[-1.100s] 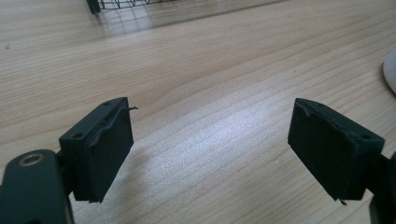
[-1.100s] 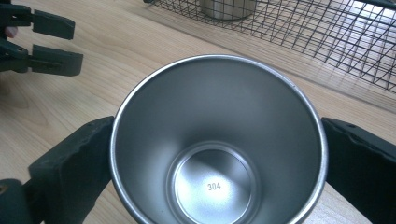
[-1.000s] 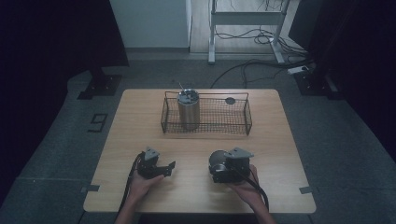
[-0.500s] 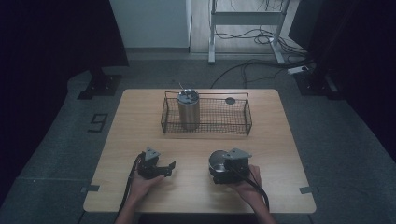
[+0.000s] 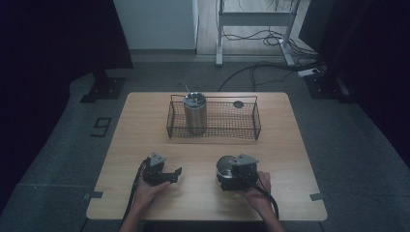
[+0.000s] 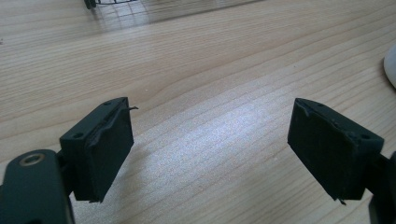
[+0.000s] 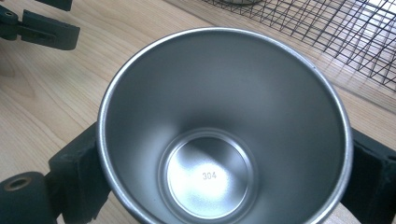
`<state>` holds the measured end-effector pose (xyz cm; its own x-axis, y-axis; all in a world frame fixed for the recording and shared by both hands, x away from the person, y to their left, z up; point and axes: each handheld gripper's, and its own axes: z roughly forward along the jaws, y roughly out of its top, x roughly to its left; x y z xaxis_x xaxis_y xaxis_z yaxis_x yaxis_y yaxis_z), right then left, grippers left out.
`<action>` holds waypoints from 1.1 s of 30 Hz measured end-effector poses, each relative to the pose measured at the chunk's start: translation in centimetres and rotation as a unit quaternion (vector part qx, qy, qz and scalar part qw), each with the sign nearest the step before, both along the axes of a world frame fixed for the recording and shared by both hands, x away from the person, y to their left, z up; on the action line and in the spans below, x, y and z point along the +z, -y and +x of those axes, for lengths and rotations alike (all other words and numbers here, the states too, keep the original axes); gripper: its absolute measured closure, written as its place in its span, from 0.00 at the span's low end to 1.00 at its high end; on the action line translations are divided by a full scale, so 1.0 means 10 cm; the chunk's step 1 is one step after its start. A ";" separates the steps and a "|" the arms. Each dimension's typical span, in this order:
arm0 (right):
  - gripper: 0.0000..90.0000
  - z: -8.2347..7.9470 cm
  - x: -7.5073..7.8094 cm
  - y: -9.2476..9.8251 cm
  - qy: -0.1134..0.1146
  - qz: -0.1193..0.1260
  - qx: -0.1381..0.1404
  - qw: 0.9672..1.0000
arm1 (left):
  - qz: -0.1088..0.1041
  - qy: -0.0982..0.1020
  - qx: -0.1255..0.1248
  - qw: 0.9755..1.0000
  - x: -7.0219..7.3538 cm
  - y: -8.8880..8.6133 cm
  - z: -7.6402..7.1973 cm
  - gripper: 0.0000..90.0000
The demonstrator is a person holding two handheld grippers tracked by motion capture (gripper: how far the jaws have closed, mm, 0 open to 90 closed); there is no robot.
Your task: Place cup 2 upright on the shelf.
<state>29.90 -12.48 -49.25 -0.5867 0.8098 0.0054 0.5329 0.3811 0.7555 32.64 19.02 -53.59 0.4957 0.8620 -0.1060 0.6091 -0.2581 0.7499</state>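
Note:
An empty steel cup (image 7: pixel 224 126) stands upright on the wooden table, stamped "304" on its bottom. My right gripper (image 7: pixel 224 163) is shut on it, one black pad on each side of its wall. From above, the cup (image 5: pixel 224 166) and the right gripper (image 5: pixel 231 175) sit at the table's near right. To their left my left gripper (image 5: pixel 176 174) rests on the table with its jaws toward the cup. In its own view the left gripper (image 6: pixel 210 144) stands open over bare wood, nothing between its pads.
A black wire basket (image 5: pixel 232 126) stands across the middle of the table, its mesh (image 7: pixel 355 42) just beyond the cup. A taller steel tumbler (image 5: pixel 195 113) stands in its left end, and a small dark disc (image 5: pixel 238 104) lies at its back.

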 end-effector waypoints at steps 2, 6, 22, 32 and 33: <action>0.08 0.00 0.00 0.00 -0.001 0.001 -0.001 1.000 | -0.001 -0.001 0.001 1.000 0.00 0.00 0.00 0.16; 0.08 0.01 0.00 0.02 -0.002 0.012 -0.011 1.000 | 0.000 -0.002 0.001 1.000 -0.01 -0.01 0.00 0.16; 0.08 -0.01 0.12 0.14 0.020 0.053 -0.024 0.998 | -0.004 0.004 0.006 1.000 0.02 0.02 -0.02 0.16; 0.08 0.03 0.31 0.23 0.026 0.066 -0.049 0.996 | -0.012 0.012 0.004 1.000 0.07 -0.02 -0.03 0.16; 0.08 0.04 0.34 0.23 0.026 0.068 -0.051 0.996 | -0.013 0.012 0.004 1.000 0.08 -0.02 -0.03 0.16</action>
<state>30.30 -14.82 -45.82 -0.5042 0.8588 0.0911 0.5228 0.2196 0.8237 32.33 19.22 -52.83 0.4921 0.8628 -0.1159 0.5920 -0.2341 0.7712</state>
